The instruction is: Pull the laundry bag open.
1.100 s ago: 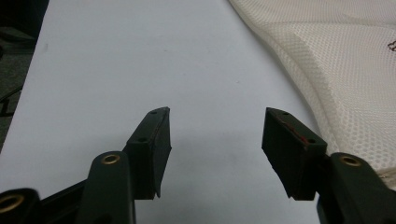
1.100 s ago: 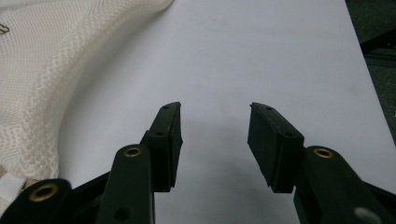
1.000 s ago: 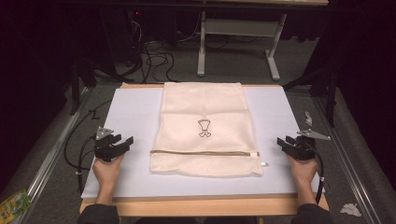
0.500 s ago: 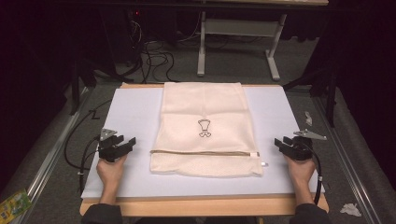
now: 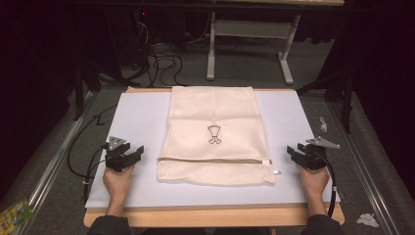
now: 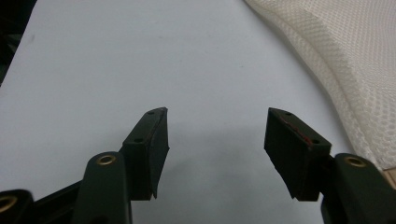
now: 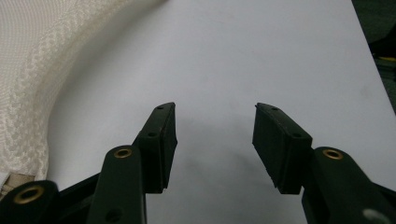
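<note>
Mesh bag lies flat mid-worktop, zipper edge nearest. Left gripper and right gripper sit either side, fingers wide and just been opening, nothing between them. I'd come in low and pinch both near corners evenly so it doesn't bunch.

A pale sheet covers most of a wooden table. Beyond it, black cables lie tangled on the grey floor beside a white table frame. A green-yellow packet and what may be crumpled paper lie on the floor.
</note>
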`<state>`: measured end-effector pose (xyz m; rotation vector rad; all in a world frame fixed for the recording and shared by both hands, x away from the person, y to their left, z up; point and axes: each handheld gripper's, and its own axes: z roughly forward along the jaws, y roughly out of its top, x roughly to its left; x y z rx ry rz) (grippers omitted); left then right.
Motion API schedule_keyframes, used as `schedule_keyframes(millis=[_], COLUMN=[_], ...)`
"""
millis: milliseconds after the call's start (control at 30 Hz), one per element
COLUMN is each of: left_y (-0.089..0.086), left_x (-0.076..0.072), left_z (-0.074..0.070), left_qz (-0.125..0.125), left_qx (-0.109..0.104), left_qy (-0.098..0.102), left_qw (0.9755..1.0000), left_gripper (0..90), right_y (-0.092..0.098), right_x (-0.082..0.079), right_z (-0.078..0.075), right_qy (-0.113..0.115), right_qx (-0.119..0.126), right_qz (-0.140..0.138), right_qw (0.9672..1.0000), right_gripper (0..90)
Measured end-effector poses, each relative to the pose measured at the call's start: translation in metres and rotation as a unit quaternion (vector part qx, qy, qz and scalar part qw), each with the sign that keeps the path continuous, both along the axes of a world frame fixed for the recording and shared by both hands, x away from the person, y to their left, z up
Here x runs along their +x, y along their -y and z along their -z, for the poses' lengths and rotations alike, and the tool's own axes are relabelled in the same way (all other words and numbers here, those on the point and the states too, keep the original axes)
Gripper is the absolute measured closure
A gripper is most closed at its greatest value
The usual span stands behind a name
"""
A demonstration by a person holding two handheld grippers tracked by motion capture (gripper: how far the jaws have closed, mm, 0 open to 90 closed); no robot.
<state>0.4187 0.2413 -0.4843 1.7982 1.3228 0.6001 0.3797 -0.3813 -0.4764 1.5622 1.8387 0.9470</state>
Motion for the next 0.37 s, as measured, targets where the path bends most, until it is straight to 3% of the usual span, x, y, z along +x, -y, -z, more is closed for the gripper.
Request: schedule_keyframes(millis=[100,367], left_y=[0.0006,-0.0003], left_x=[0.0000,0.0018], left_z=[0.0003,0.0008], left_qz=[0.003,0.003], left_qx=[0.002,-0.004], left_qy=[-0.001,-0.013], left_qw=[1.0000,0.9999], left_gripper=[39.7,38.8], right_y=[-0.0035,-0.0042], right_x=[-0.0003,-0.0004], right_z=[0.0002,0.0004], right_qy=[0.001,0.000], right_qx=[-0.017,-0.018], right_qz=[0.000,0.002], right_qw=[0.9999,0.9998], right_gripper=[50.3,50.2])
